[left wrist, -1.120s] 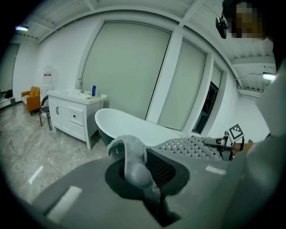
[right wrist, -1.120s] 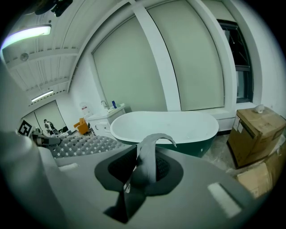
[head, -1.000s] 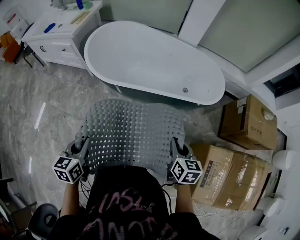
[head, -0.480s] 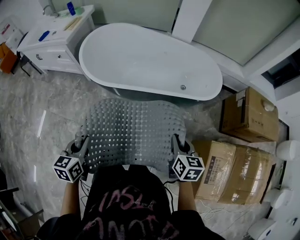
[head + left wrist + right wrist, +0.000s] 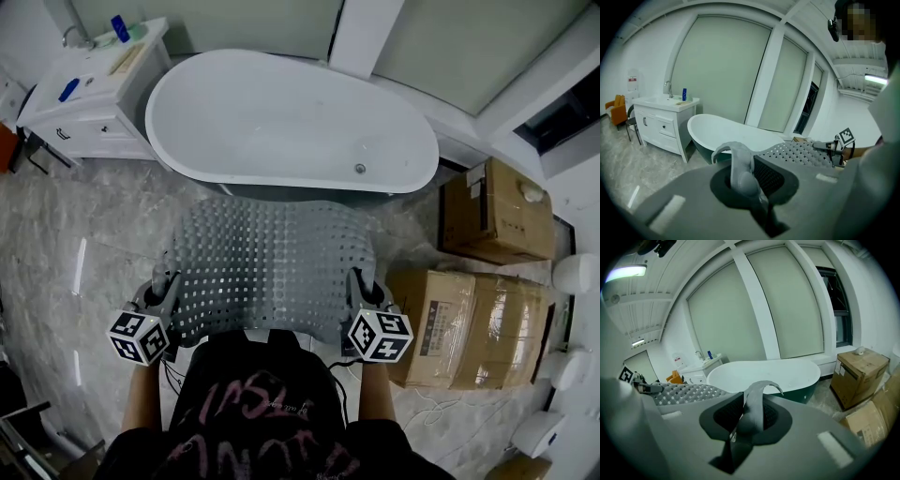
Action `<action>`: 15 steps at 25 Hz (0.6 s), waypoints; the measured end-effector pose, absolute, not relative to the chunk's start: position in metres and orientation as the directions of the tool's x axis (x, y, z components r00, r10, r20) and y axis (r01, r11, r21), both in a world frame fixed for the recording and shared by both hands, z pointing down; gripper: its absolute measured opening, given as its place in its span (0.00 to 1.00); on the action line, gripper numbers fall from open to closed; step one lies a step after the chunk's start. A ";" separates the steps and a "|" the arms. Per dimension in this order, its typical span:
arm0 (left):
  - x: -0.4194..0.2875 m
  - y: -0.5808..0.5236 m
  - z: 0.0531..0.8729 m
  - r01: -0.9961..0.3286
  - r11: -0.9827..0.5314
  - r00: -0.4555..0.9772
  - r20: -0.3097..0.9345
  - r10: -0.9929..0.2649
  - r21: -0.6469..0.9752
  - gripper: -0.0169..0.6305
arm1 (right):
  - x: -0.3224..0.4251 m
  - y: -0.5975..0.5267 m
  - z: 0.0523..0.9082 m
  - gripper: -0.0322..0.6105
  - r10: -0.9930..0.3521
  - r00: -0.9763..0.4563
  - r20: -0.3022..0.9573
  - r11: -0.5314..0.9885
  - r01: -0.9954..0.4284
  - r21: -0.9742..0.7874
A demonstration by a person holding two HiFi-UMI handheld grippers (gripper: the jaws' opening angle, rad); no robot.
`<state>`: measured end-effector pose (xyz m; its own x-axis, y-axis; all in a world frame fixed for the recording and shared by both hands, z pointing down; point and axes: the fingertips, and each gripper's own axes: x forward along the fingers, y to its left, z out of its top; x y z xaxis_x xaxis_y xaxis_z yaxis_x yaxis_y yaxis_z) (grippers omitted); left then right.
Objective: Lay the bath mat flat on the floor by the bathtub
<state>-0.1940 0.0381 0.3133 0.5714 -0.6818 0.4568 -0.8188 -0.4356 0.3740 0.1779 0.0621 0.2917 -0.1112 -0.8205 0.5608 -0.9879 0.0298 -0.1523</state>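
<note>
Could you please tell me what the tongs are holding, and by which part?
Both hold the bath mat: left tongs pinch its left edge, right tongs its right edge.

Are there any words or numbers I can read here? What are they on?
None can be read for sure.
Shirt: pink letters, upside down and blurred.
Box: dark label, print too small.
Marker cubes: black-and-white patterns only, no words.

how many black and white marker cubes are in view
2. One black-and-white marker cube rides on the left gripper, at the grey perforated bath mat's left edge; the second cube on the right gripper, at its right edge. None seems hidden.
</note>
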 end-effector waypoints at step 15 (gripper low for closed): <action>-0.223 0.006 0.343 -0.775 -0.489 0.632 0.492 -0.599 0.400 0.06 | 0.144 0.059 0.302 0.17 -0.788 -0.037 0.615 0.011 -0.999 -0.047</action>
